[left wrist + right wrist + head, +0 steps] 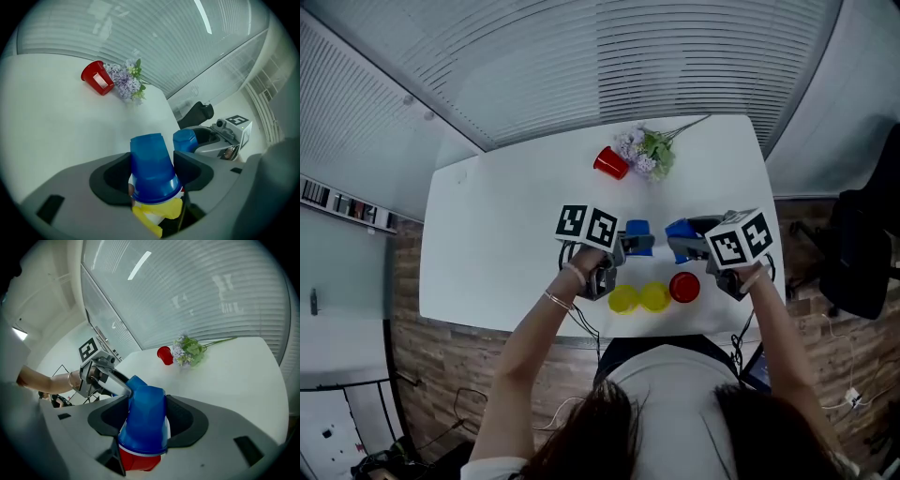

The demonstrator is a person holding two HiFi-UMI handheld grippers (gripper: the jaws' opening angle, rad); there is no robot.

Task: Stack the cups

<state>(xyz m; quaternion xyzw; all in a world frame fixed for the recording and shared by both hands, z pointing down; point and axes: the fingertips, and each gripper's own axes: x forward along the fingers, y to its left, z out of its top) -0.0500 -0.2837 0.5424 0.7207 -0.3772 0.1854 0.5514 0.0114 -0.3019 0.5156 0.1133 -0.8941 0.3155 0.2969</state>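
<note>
My left gripper (622,246) is shut on an upside-down blue cup (153,165), held above the table's near edge. A second blue cup (143,420), also upside down, sits clamped in my right gripper (682,242). The two held cups (637,234) (680,232) hang close together, side by side. Below them on the table stand two yellow cups (624,299) (654,296) and a red cup (684,287). Part of a yellow cup (157,211) shows under the left blue cup, and part of the red cup (138,462) under the right one. Another red cup (610,162) lies on its side far back.
A sprig of purple flowers with green leaves (647,150) lies beside the tipped red cup at the far edge of the white table (506,244). A black chair (862,234) stands off to the right, and white blinds run behind the table.
</note>
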